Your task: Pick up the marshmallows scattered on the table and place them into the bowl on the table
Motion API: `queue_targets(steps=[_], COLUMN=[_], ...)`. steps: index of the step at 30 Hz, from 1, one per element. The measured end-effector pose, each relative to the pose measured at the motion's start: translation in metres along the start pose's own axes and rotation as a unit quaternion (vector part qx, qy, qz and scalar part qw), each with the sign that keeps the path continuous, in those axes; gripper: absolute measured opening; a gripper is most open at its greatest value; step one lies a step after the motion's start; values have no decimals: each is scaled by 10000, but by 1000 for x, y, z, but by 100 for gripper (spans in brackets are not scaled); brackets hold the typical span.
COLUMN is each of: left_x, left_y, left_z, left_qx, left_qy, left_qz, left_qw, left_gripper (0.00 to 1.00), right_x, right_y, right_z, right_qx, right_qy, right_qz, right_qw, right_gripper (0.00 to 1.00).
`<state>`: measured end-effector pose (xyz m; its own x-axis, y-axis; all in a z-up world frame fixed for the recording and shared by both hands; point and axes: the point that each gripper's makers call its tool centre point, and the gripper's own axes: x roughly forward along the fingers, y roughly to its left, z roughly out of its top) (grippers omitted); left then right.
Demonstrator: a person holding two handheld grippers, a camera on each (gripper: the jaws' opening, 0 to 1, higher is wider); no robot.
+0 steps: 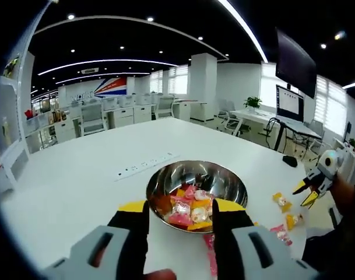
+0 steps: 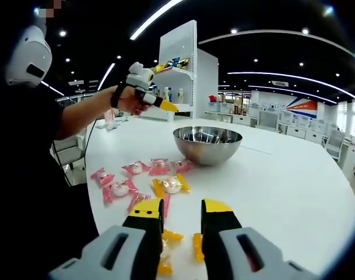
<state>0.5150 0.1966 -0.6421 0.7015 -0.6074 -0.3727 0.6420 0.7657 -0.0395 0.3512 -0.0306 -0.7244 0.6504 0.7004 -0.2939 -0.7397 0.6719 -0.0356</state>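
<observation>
Right gripper (image 2: 180, 214) over wrapped marshmallows (image 2: 171, 185); no legible writing.

1. Above the bowl (image 1: 196, 189) the air is free; its mouth is open from every side.
2. Beyond the bowl, only a flat power strip (image 1: 144, 165) lies on the table (image 1: 72, 181).
3. Wrapped marshmallows (image 2: 143, 179) crowd the person's side of the bowl.
</observation>
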Motion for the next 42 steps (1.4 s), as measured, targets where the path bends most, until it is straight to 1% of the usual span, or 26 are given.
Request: queue_targets(steps=[7,9,14,17,19,20,24,26,30,34,42], left_x=[-26,-38,-58,-68,-74,-75,-84,-88,-99,-109,-126], left_y=[-6,-7,-9,-13,-15,-16,-24,-25,-24,-22,-31], left_z=[-3,-5,-10,-16,-19,-21,-35,-41,-51,-58,-75], left_qx=[129,137,214,199,217,223,361,400,296,320,134], left_qy=[-91,-163,-287,-326,-376,-379,-277,-247,-247,-238,-307], left_qz=[-22,2,116,122,127,130,105,119,148,312,391], left_qw=[9999,9998,9993,9992,9990,9989,9989,9988,9991,9987,9987], left_gripper=[45,46,47,49,53,54,55,56,56,57,57], right_x=[1,2,3,4,5,6,8,9,8,8,10], right_y=[1,1,1,0,-1,-1,1,1,1,-1,-1], right_z=[1,0,2,5,6,6,6,6,7,4,5], right_qx=[-7,-3,-1,76,116,125,131,134,131,94,81], right_qy=[31,38,42,-14,-44,-47,-20,-20,-17,69,98], right_qz=[-15,-10,-10,-36,-46,-45,-21,-18,-33,-43,-26], right_qw=[10000,10000,10000,10000,9999,9999,9999,9999,9999,9999,9999], right_gripper=[26,26,26,26,26,26,26,26,26,26,26])
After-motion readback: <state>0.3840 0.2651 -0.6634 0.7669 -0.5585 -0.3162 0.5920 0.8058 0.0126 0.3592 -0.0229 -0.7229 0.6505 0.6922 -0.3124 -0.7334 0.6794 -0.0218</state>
